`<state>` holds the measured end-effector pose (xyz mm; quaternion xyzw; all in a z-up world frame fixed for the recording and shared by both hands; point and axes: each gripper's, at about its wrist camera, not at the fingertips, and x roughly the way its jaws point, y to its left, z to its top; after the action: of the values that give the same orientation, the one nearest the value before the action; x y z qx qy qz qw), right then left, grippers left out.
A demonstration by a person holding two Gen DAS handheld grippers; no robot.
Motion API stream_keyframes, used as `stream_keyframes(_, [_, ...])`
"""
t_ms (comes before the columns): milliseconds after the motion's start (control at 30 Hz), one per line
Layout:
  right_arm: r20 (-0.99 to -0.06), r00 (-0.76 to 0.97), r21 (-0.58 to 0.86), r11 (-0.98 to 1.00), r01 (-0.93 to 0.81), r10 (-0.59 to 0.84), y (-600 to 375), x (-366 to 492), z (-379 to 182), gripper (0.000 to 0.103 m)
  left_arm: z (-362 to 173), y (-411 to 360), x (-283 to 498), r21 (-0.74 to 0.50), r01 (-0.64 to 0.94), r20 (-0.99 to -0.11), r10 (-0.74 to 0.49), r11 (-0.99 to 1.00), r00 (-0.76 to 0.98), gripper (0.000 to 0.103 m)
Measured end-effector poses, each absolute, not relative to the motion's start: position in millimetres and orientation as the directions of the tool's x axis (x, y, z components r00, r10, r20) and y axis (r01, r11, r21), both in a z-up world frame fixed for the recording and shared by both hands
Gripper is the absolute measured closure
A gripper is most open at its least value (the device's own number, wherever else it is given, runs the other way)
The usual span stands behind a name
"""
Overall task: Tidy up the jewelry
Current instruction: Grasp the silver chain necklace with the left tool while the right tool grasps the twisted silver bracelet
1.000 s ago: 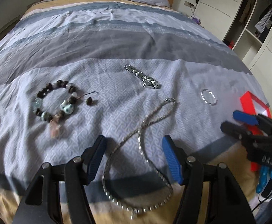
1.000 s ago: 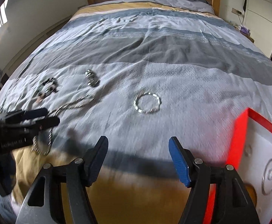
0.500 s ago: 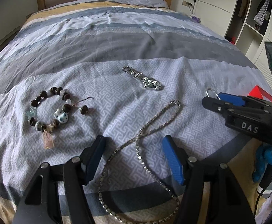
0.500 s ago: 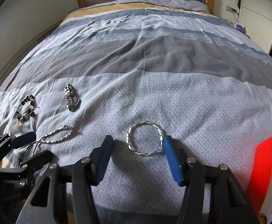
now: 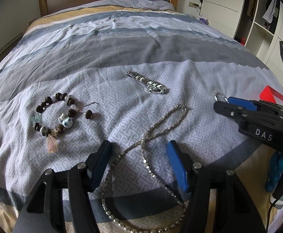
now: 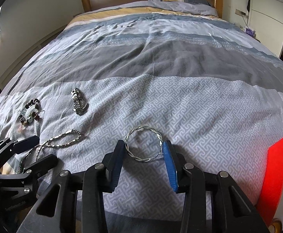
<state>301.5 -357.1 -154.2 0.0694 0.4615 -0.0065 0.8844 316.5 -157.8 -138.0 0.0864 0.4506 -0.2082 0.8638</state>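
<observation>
The right gripper (image 6: 144,151) has been closing; its fingers (image 6: 168,155) now touch both sides of the silver bangle (image 6: 143,145), low middle on the bed (image 6: 160,62). The left gripper (image 5: 139,153) stays spread over the chain necklace (image 5: 147,155).

On the bed (image 6: 180,73), your bangle (image 6: 143,146) lay at lower centre of the right wrist view. Leftward lay the chain necklace (image 6: 59,142), with the watch (image 6: 79,102) and beaded bracelet (image 6: 30,112) above it. The box (image 6: 275,176) sat lower right.
</observation>
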Motion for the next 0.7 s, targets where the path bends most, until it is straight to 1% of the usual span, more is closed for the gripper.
stream_keyframes(200, [-0.814, 0.578, 0.118, 0.991, 0.068, 0.057, -353, 291, -151, 0.063, -136, -156, 312, -0.033, 0.434, -0.813, -0.277, 0.9, 0.512, 0.055])
stream_keyframes(300, [-0.814, 0.578, 0.116, 0.991, 0.063, 0.059, -351, 288, -150, 0.063, -134, -156, 310, -0.029, 0.434, -0.813, -0.274, 0.9, 0.514, 0.062])
stream_keyframes(467, [-0.814, 0.577, 0.12, 0.991, 0.059, 0.064, -347, 279, -148, 0.063, -132, -153, 306, -0.036, 0.43, -0.815, -0.275, 0.902, 0.509, 0.077])
stream_keyframes(600, [-0.815, 0.575, 0.124, 0.991, 0.05, 0.073, -342, 271, -145, 0.063, -129, -150, 302, -0.042, 0.427, -0.819, -0.276, 0.903, 0.503, 0.085])
stream_keyframes(667, [-0.815, 0.574, 0.126, 0.991, 0.044, 0.078, -339, 264, -143, 0.063, -127, -148, 298, -0.046, 0.422, -0.82, -0.276, 0.906, 0.502, 0.094])
stream_keyframes(700, [-0.815, 0.573, 0.126, 0.991, 0.042, 0.08, -338, 263, -143, 0.063, -125, -147, 295, -0.049, 0.419, -0.82, -0.277, 0.907, 0.502, 0.096])
